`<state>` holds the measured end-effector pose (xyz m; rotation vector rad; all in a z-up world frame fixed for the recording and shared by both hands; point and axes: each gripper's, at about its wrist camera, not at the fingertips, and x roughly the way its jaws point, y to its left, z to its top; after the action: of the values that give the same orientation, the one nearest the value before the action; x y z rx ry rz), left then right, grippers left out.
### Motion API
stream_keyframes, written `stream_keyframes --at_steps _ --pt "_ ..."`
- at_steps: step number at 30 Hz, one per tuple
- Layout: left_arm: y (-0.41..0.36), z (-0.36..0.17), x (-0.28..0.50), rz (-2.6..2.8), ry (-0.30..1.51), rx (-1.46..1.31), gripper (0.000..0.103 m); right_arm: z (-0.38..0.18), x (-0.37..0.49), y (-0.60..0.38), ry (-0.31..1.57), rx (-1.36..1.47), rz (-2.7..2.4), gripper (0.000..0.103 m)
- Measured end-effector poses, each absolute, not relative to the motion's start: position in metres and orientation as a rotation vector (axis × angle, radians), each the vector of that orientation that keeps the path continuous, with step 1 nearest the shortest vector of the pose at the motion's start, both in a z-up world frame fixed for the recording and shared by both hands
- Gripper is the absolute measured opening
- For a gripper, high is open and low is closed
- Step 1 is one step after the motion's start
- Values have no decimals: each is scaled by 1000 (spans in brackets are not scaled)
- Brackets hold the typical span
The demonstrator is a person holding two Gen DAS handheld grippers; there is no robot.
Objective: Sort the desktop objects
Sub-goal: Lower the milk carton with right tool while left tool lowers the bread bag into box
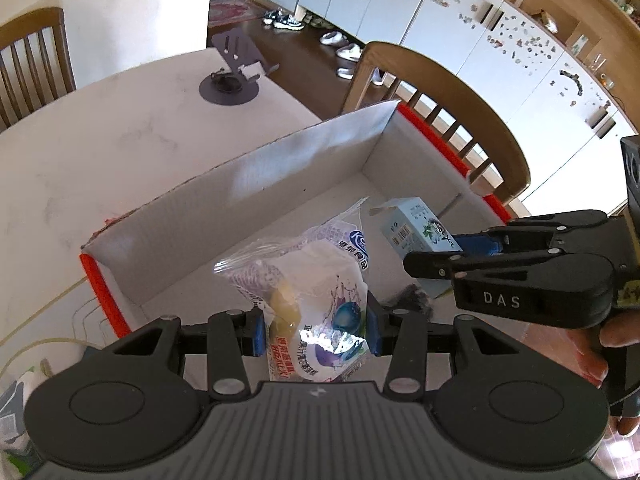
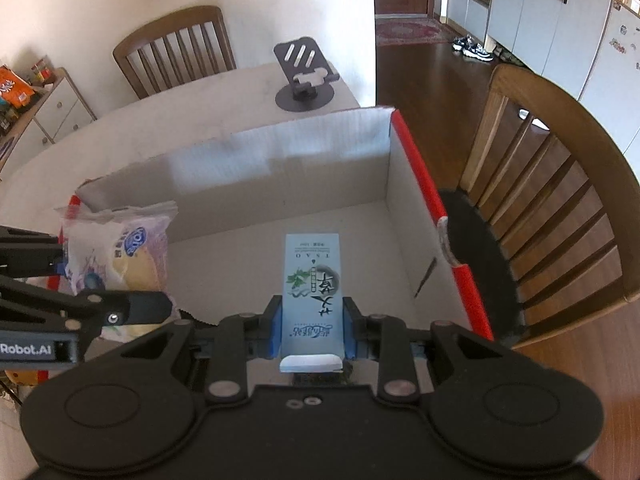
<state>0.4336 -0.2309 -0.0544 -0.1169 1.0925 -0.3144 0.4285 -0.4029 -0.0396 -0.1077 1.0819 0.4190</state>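
Note:
My left gripper is shut on a clear snack bag with a blueberry print, held over the open cardboard box. My right gripper is shut on a slim light-blue carton with ink-style characters, also above the box floor. In the left wrist view the right gripper comes in from the right with the carton. From the right wrist camera the left gripper with the snack bag shows at the left. A small dark object lies on the box floor beside the bag.
The box has red edge strips and stands on a pale table. A dark phone stand sits at the table's far end. Wooden chairs stand to the right and behind. A hand grips the right gripper's handle.

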Motion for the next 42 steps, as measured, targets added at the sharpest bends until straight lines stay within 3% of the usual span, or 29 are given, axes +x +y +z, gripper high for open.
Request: stream_keyframes --at_steps 15,30,34,42 --pt "-241 -94 458 -309 1230 -56 43 -71 446 -394 1194 -135 424 28" --pt "-238 -101 475 -323 1285 -89 45 -78 460 -386 1206 -156 413 28" --pt "-235 -98 472 -297 1269 -88 66 -78 461 -386 1208 -150 414 30" --pt "-229 -86 464 -312 1225 -127 75 -66 457 -391 1189 -128 419 36"
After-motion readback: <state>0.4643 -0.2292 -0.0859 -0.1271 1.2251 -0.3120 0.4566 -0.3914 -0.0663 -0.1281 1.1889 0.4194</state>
